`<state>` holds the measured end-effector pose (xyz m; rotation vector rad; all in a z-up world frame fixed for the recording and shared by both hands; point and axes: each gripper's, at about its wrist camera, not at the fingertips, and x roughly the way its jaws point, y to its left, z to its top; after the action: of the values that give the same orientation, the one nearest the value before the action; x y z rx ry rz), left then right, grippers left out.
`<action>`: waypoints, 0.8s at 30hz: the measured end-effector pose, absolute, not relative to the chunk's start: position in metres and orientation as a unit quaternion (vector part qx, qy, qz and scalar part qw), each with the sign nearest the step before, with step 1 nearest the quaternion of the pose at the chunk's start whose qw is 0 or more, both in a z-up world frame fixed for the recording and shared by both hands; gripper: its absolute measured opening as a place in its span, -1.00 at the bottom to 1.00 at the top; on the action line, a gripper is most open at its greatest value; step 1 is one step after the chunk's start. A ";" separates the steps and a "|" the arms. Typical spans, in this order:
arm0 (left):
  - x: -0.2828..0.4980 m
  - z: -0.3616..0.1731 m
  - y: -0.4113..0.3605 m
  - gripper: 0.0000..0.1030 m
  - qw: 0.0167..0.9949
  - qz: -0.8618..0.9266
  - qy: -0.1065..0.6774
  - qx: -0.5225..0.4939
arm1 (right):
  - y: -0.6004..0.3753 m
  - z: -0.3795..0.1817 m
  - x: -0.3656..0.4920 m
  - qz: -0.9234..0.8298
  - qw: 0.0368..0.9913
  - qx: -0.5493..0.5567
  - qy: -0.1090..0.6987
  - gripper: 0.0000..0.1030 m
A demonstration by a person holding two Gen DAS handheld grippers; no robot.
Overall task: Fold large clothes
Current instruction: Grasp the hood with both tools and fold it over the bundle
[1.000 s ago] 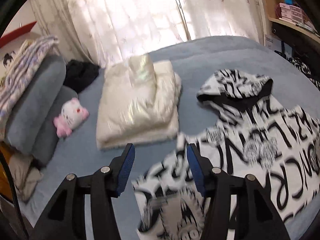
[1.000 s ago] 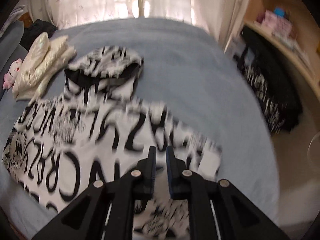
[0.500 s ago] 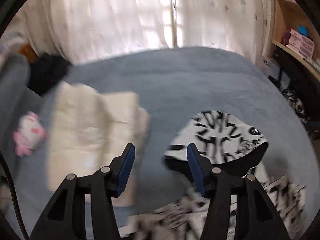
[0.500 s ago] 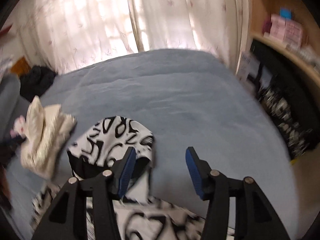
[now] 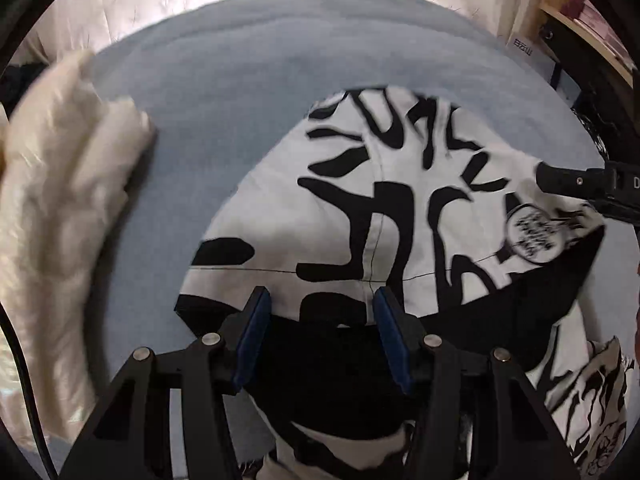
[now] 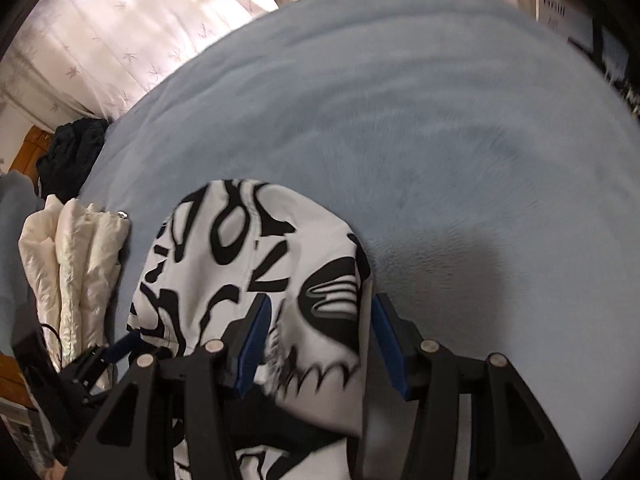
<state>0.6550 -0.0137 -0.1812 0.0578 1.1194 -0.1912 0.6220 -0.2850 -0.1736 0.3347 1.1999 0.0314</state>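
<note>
Two garments on bed (image 6: 440, 128): 1 cream jacket (image 5: 60, 184), already folded, at left; 1 b/w print hoodie (image 5: 360, 208), spread flat mid-bed, not yet folded, so approx half done. Hood (image 6: 256, 264) is nearest both tools. Left gripper (image 5: 320, 332): jaws apart over hood rim, nothing pinched. Right gripper (image 6: 316, 340): just opened, straddles hood edge, no clamp. 1 dark heap (image 6: 72, 152) far corner.

Left claw (image 5: 322, 322) pointing steeply down over hood (image 5: 360, 208) of black-and-white printed hoodie, blue pads (image 5: 256, 332) standing apart, nothing pinched between. Hood lying flat on blue bed (image 5: 248, 80), black lining showing beneath. Cream folded jacket (image 5: 60, 200) lying blurred at left. Right claw (image 5: 560, 178) entering from right edge, over hood's rim.
</note>
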 end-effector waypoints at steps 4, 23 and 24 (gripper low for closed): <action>0.656 -0.197 -0.005 0.06 0.840 -0.102 0.533 0.003 | -0.289 -0.205 0.630 0.021 0.797 0.193 0.572 0.00; 0.545 -0.142 0.067 0.03 0.856 -0.141 0.495 -0.047 | -0.175 -0.070 0.433 0.298 0.891 -0.078 0.332 -0.90; 0.529 -0.138 0.073 0.03 0.856 -0.146 0.493 -0.051 | -0.159 -0.066 0.408 0.306 0.888 -0.132 0.318 -0.90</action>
<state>0.5294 0.0730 -0.1380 -0.1063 1.0367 -0.3079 0.4079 -0.1594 -0.0661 -0.2734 0.6610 0.6355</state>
